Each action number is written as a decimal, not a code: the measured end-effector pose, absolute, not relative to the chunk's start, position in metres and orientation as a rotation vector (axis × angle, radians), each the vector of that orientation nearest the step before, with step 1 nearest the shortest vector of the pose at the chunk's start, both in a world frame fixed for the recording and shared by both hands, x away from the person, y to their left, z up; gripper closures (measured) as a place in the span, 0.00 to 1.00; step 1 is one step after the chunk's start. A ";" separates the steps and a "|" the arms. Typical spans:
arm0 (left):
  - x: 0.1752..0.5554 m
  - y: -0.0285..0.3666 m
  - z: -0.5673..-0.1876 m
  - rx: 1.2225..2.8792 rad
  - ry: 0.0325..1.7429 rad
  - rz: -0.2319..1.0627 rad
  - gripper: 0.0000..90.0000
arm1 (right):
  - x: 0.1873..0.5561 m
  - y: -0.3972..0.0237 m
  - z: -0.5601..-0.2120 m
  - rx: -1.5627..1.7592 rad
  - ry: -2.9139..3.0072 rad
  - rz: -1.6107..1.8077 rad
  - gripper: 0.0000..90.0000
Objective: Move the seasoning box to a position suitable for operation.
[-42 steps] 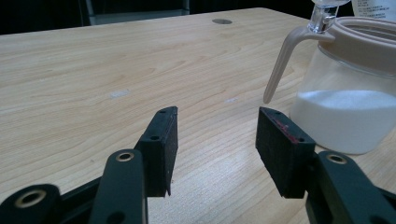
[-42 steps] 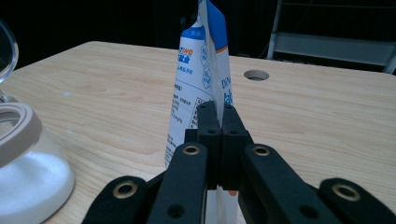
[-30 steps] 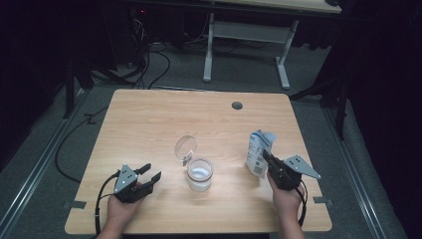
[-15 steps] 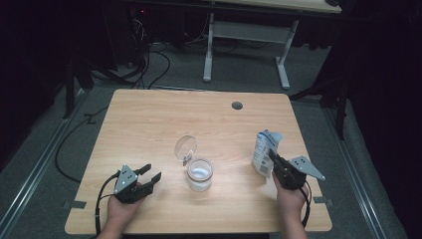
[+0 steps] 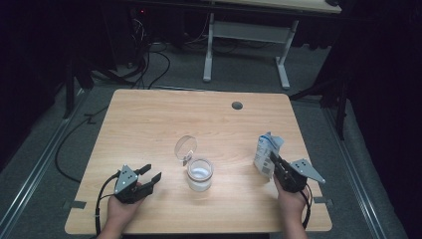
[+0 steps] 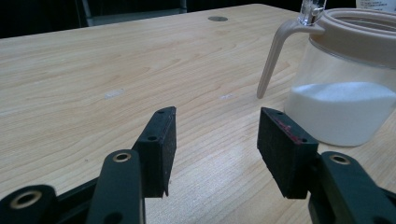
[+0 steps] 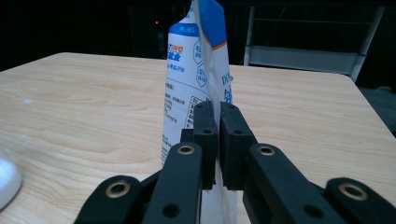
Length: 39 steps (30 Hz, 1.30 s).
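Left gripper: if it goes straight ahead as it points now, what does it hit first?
Probably the jar of white powder. The left gripper has open, empty jaws; bare table lies directly ahead, the jar just right of the line. Depth is unclear.

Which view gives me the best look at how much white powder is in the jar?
The left gripper view: the jar stands close, side-on, and the powder's top line shows through its clear wall. The high view shows the jar from above, small, lid flipped open. The right gripper view catches just a white sliver of it at its left edge.
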<state>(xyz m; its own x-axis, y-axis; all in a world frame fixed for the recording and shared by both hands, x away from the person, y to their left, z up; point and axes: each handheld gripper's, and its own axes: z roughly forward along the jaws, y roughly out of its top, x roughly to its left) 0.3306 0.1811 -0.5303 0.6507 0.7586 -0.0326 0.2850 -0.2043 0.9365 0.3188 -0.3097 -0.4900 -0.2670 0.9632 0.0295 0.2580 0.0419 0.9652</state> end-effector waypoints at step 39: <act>0.331 0.181 -0.530 1.776 0.837 0.536 0.53 | 0.314 -0.299 -0.491 1.247 1.633 1.236 0.78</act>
